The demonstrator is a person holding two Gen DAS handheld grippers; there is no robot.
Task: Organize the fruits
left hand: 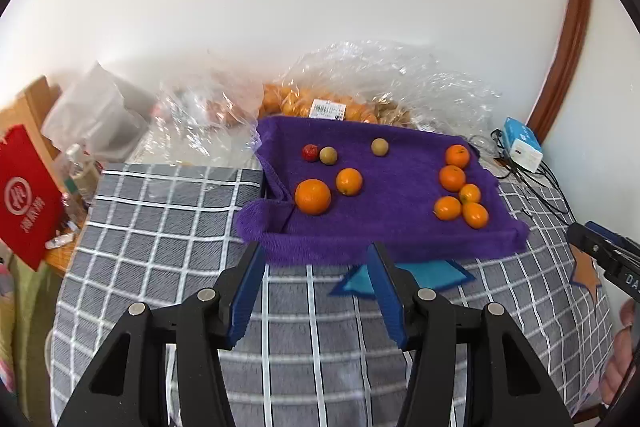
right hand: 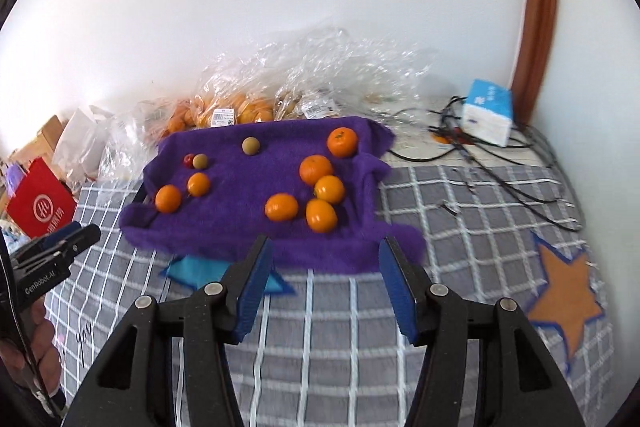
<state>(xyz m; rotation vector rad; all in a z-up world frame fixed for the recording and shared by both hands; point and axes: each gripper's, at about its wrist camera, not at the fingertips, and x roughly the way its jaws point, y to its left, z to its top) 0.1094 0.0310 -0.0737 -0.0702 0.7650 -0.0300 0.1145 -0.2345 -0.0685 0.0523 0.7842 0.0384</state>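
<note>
Lying on the purple towel (left hand: 360, 239), just beyond the tips of both claws: ten loose fruits. Counting seven oranges (left hand: 313, 196), with five bunching together ahead and to the right of the left claw (left hand: 315, 247), and so almost straight ahead of the right claw (right hand: 327, 241), and two sitting apart, dead ahead of the left one. Counting two brown fruits (left hand: 328, 155) farther out, and one small red fruit (left hand: 309, 152) touching or nearly touching the nearer brown one.

Probably sorting by kind – the five bunched oranges reading as a finished pile, the other two and the three small fruits waiting for places. Probably using the towel's nap to keep round fruit from rolling.

Standing moderately apart on both claws, blue pads facing each other, gripping nothing. Hovering over the grey checked blanket (left hand: 200, 227), angling down at the towel's near edge, likely choosing the next pick.

Crowding the wall beyond the towel: crinkled clear bags (left hand: 380, 79), at least one holding more oranges and bearing a white label, the exact number of bags not being clear. Sitting far right of the claws – one blue-and-white tissue box (right hand: 488, 111) among black cables (right hand: 500, 163). Leaning far left: one red bag (left hand: 28, 195).
</note>
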